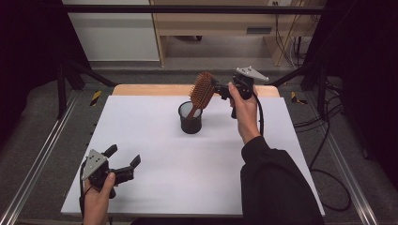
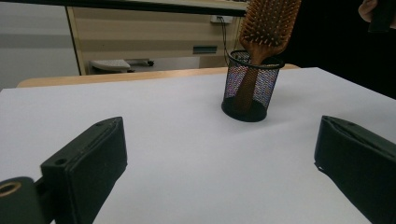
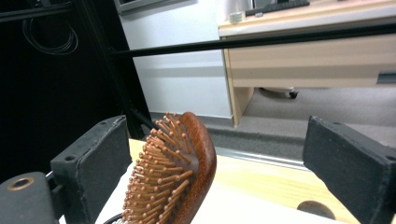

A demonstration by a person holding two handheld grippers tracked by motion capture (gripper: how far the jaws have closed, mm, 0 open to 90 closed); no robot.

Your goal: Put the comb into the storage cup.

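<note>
Wooden hairbrush (image 1: 202, 90) w/ peg bristles, handle down in mesh cup (image 1: 190, 118); right tool (image 1: 220, 90) wide open, empty.

We see a white rectangular tabletop (image 1: 164, 154) with a wooden far edge; on it stands a black wire-mesh cup (image 1: 190, 121), holding a brown wooden hairbrush (image 1: 202, 90).
</note>
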